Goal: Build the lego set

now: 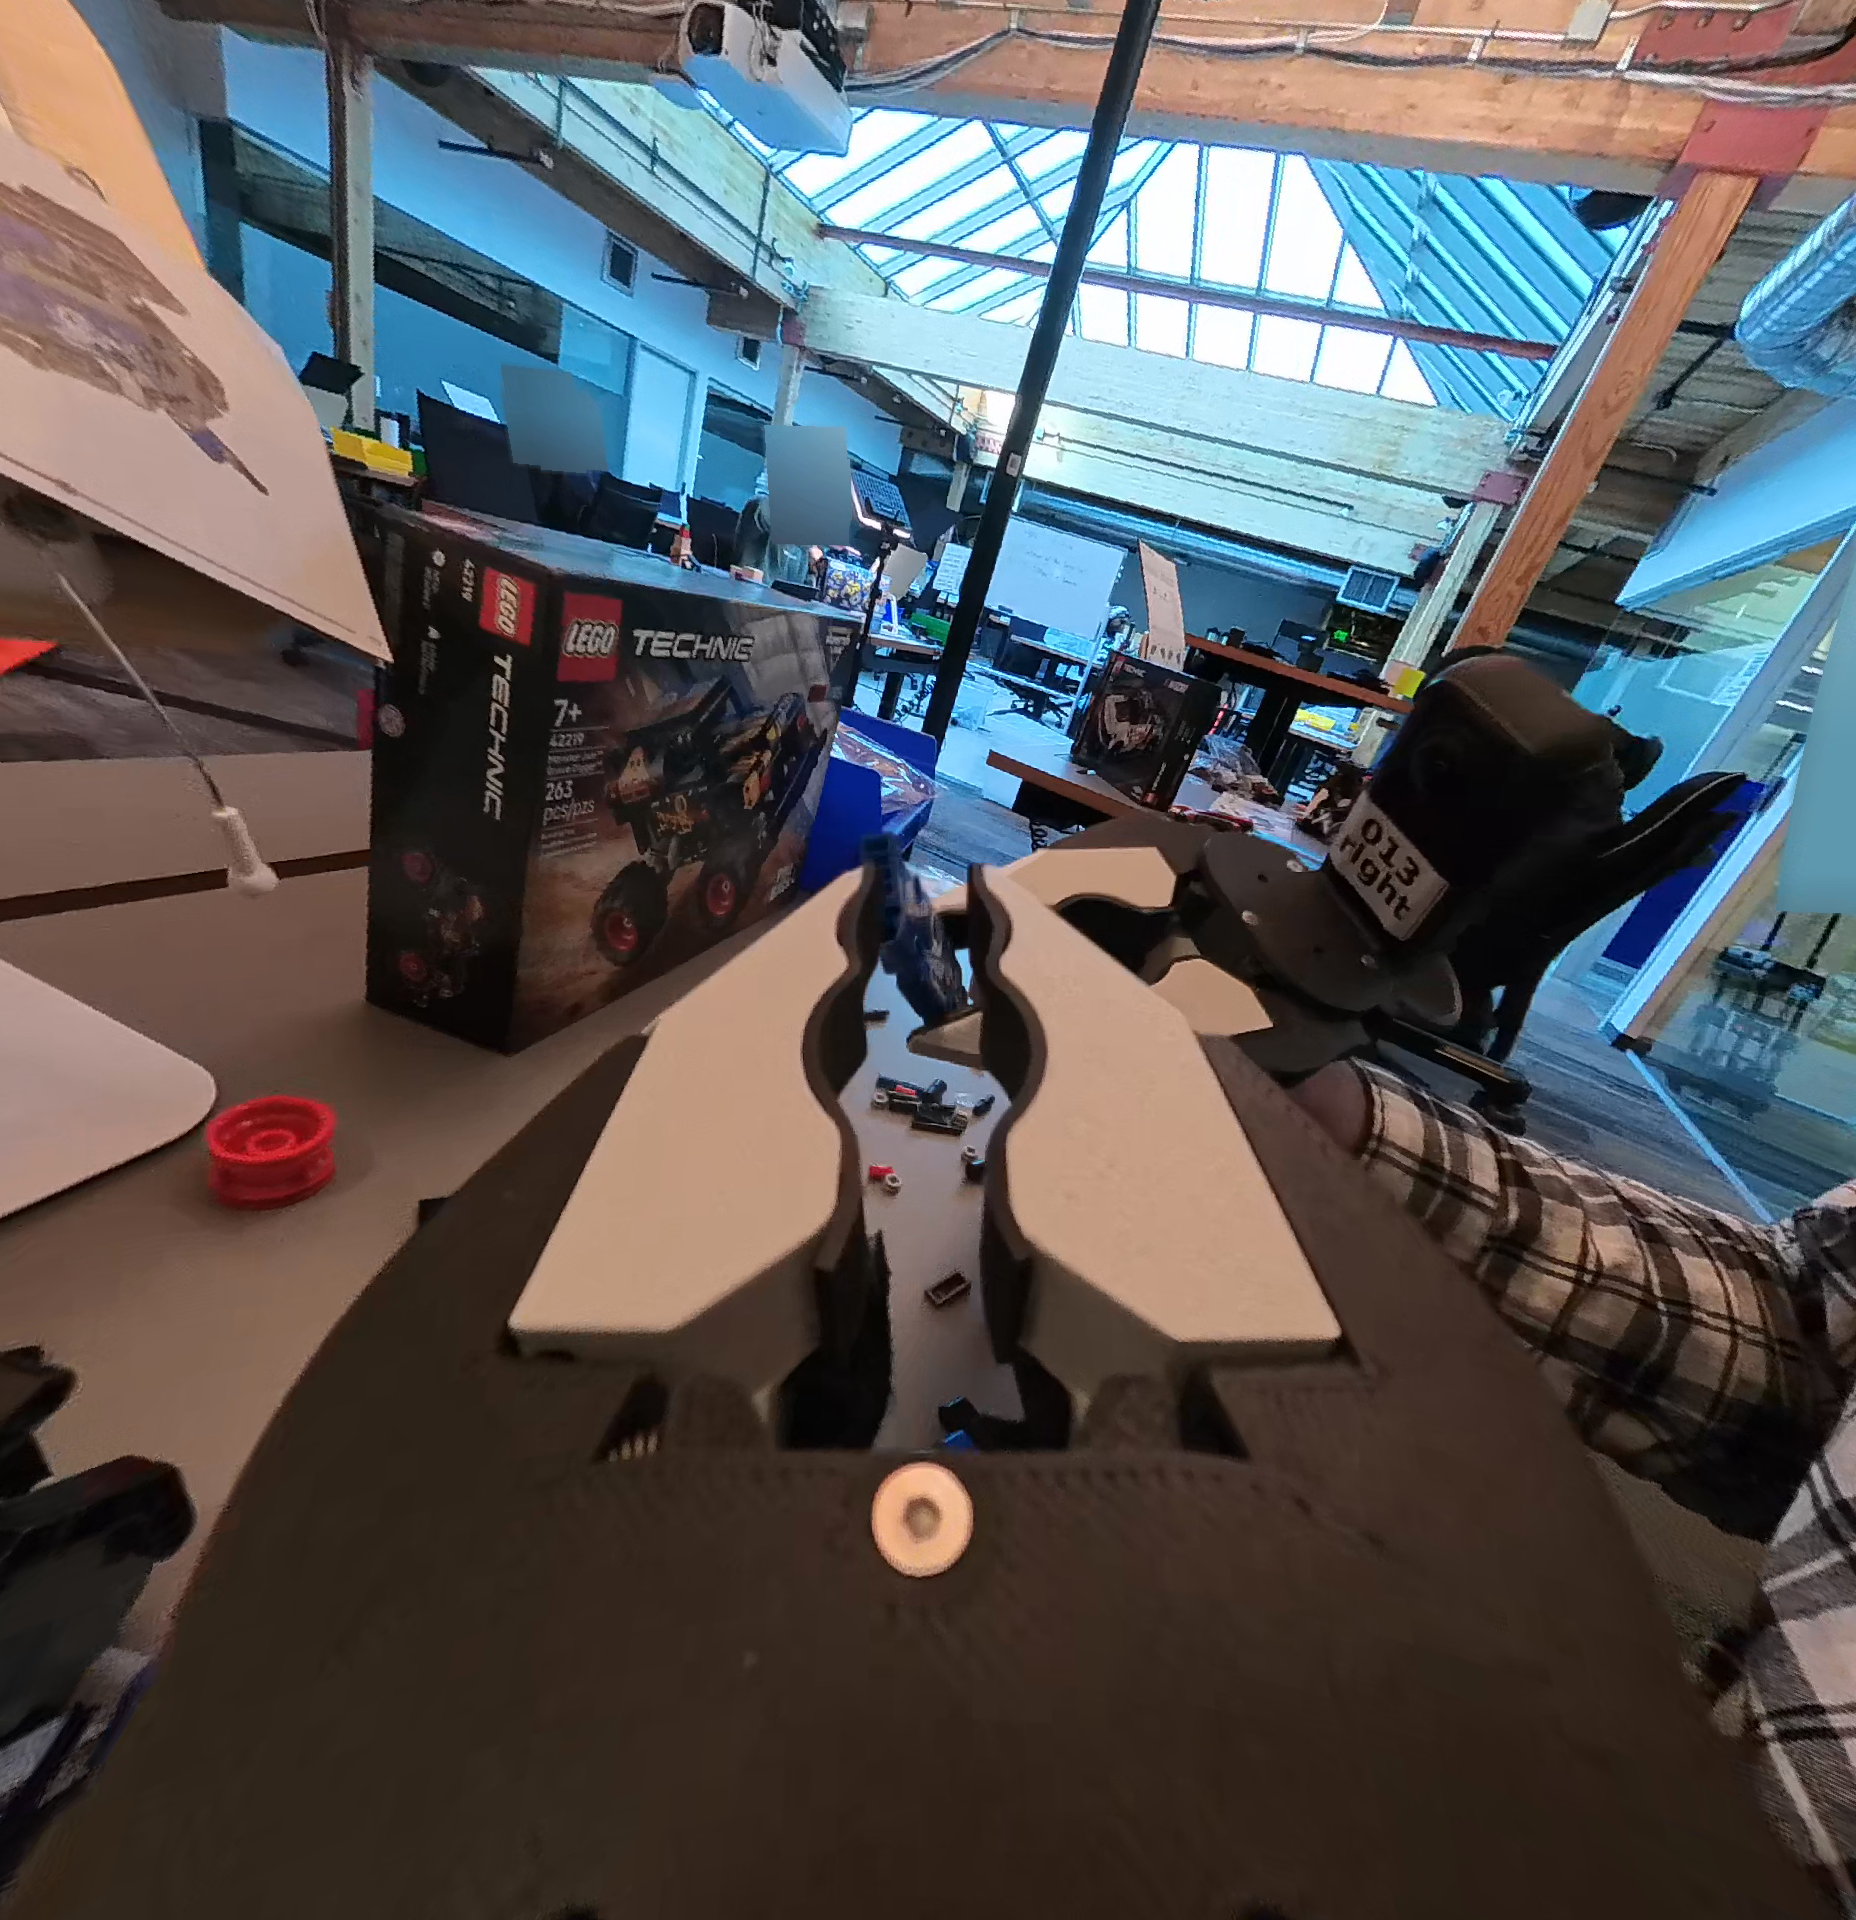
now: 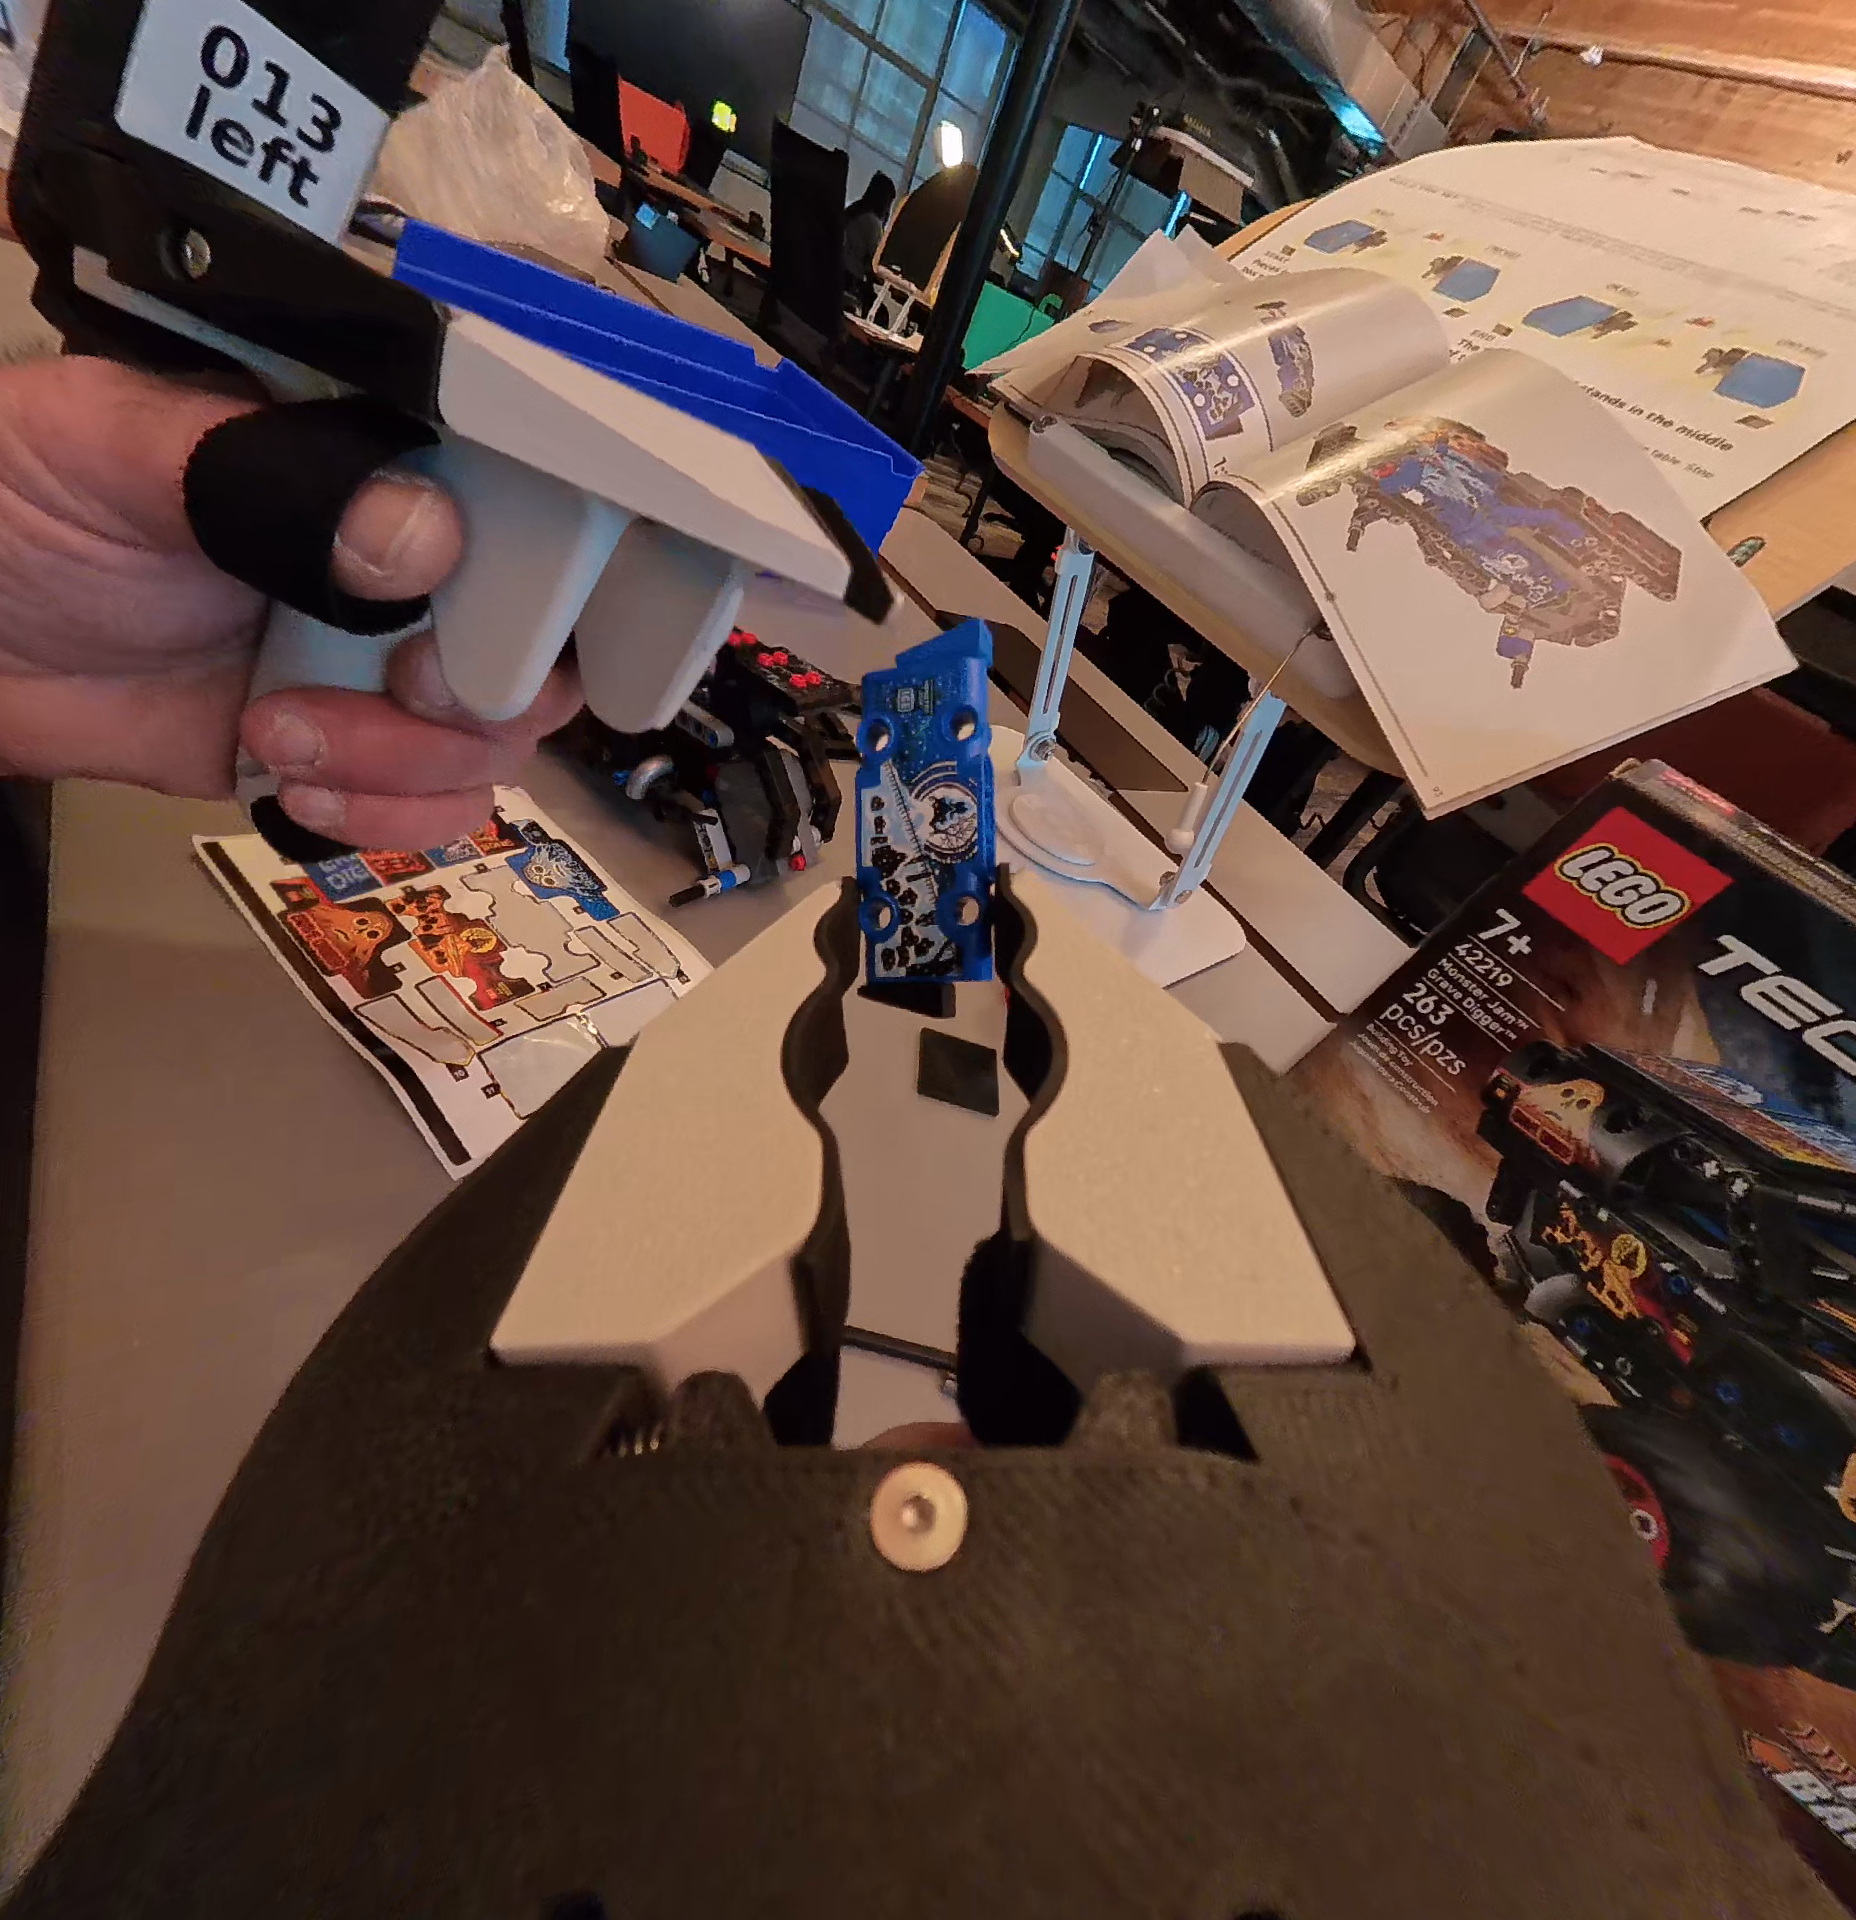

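Observation:
My right gripper (image 2: 924, 914) is shut on a blue printed Lego panel (image 2: 929, 821) and holds it upright above the table. The panel also shows in the left wrist view (image 1: 908, 935), just past my left gripper's tips. My left gripper (image 1: 919, 899) has a narrow gap between its fingers and holds nothing. In the right wrist view it (image 2: 867, 592) hovers just above and left of the panel's top, apart from it. The right gripper (image 1: 1017, 935) reaches in from the right. A partly built black chassis (image 2: 737, 769) lies on the table behind the panel.
The Lego box (image 1: 591, 779) stands on the table, also at the right in the right wrist view (image 2: 1682, 1143). A red wheel (image 1: 269, 1151), small loose parts (image 1: 924, 1107), a sticker sheet (image 2: 446, 956), an instruction booklet on a white stand (image 2: 1423, 499) and a blue bin (image 2: 643, 343) surround the work spot. My hands' fingertips stand some 5 centimeters from each other.

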The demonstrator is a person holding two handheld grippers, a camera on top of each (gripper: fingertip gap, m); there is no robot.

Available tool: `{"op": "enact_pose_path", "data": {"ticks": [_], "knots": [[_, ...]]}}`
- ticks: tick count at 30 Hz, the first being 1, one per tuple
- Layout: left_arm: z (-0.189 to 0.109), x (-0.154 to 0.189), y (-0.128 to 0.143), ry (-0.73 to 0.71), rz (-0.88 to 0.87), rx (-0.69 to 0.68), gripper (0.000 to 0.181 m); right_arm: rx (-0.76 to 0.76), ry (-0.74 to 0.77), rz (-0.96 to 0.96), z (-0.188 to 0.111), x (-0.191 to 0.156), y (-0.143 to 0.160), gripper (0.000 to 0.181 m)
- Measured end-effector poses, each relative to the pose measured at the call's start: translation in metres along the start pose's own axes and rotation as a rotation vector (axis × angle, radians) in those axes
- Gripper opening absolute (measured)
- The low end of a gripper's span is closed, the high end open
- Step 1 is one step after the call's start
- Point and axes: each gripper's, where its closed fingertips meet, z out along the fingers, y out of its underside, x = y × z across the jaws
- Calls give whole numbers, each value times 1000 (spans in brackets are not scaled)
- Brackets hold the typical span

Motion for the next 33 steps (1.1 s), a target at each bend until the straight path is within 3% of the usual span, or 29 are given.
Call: {"op": "enact_pose_path", "data": {"ticks": [8, 17, 20, 29, 33], "knots": [[-18, -10, -9, -52, 39, 21, 15, 1, -9, 9, 1, -1, 2, 24], [-59, -19, -22, -178, 298, 31, 13, -8, -16, 1, 4, -4, 5, 24], [-72, -16, -31, -166, 282, 73, 12, -11, -17, -1, 5, -4, 6, 24], [-115, -41, -35, -310, 367, 41, 14, -38, -27, -29, 10, -10, 11, 24], [-120, -45, -29, -303, 321, 22, 19, -51, -39, -72, 14, -19, 11, 24]]}}
